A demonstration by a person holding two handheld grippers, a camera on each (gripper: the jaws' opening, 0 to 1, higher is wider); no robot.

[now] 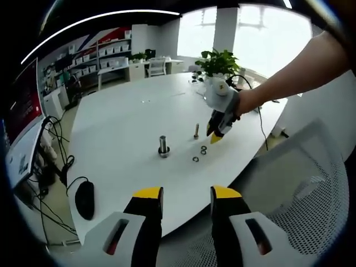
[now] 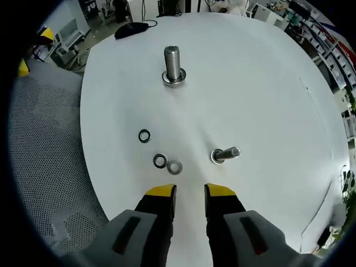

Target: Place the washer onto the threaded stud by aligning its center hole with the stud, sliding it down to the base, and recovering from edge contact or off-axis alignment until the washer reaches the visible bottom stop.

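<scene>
Three washers (image 2: 160,161) lay loose on the white table (image 2: 267,83), two of them touching and the third (image 2: 144,135) a little apart toward the large threaded stud (image 2: 173,65). That stud stood upright on its wide base, well clear of the washers, so its axis was free for a straight descent. A smaller bolt (image 2: 225,154) stood near the washer pair; in the right gripper view it appeared to lean, probably a lens effect.

The right gripper (image 2: 189,192) hovered just short of the washer pair, its yellow-tipped jaws parted by a narrow gap and holding nothing. Its position suggested an approach to pick one washer up. In the left gripper view it showed beyond the bolt, held by a hand (image 1: 245,103) and pointed down at the table.

The left gripper (image 1: 187,193) was held back near the table edge, jaws moderately open and empty, evidently kept clear of the work. No washer sat on the stud; the placing had not begun.
</scene>
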